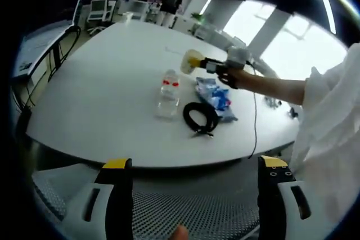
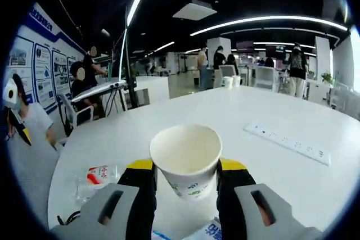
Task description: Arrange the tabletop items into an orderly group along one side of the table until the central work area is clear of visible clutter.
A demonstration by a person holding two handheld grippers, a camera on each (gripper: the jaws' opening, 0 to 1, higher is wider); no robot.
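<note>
Left gripper view: left gripper (image 1: 191, 195) held wide open, nothing gripped, short of table (image 1: 112, 82). Bottle (image 1: 168, 94), cable (image 1: 201, 117), packet (image 1: 216, 96) seen clustered mid-table, unsorted.

Right gripper view: right gripper (image 2: 185, 179) clamped on cup (image 2: 187, 160), lifted above table. Grouping judged barely begun.
</note>
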